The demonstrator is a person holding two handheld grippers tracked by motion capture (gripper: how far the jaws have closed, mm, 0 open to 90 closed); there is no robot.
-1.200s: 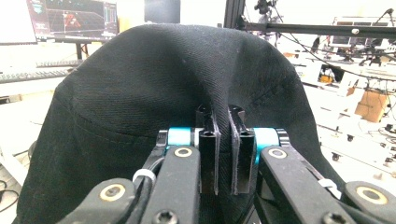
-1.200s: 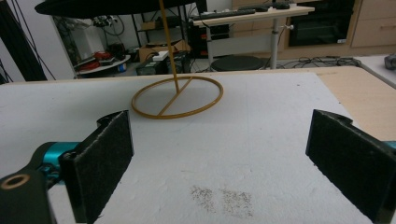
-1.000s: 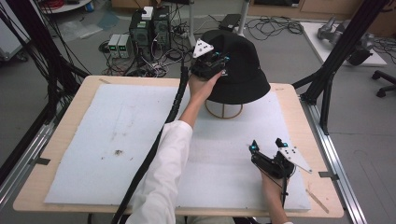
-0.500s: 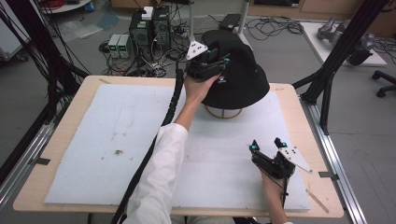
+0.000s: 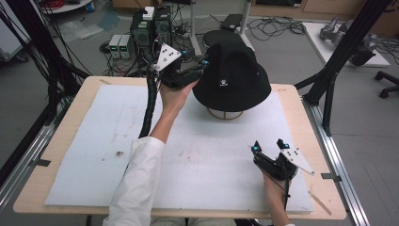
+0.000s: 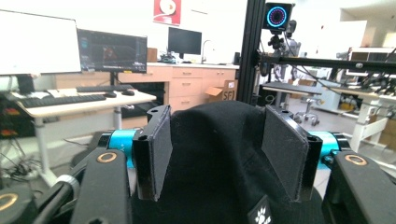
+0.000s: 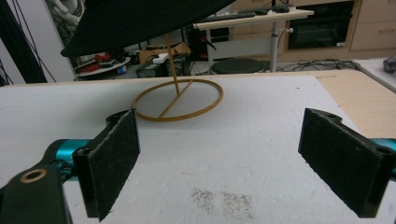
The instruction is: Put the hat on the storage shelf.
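Note:
A black bucket hat [image 5: 234, 70] with a small white paw logo rests on a gold wire stand [image 5: 226, 114] at the back of the table. My left gripper [image 5: 203, 66] hovers at the hat's left side, open; its jaws have just been opening. In the left gripper view the hat's crown [image 6: 217, 163] bulges between the left gripper's [image 6: 219, 114] two pads without being pressed. Resting on the mat at the front right, my right gripper [image 5: 268, 145] is open and holds nothing. Ahead of the right gripper [image 7: 222, 140] are the stand's ring base [image 7: 177, 100] and the hat's brim [image 7: 140, 18].
A white foam mat [image 5: 94, 141] covers most of the wooden table [image 5: 301, 113] and has a small dark stain [image 5: 117, 153] at the left. Black frame posts [image 5: 329, 80] rise at the table's right and left edges. Electronics and cables [image 5: 150, 28] lie on the floor behind.
My left gripper has let go of the hat's crown, opened, and drawn back to the left of the hat. The hat stays on its stand. The right gripper has not moved.

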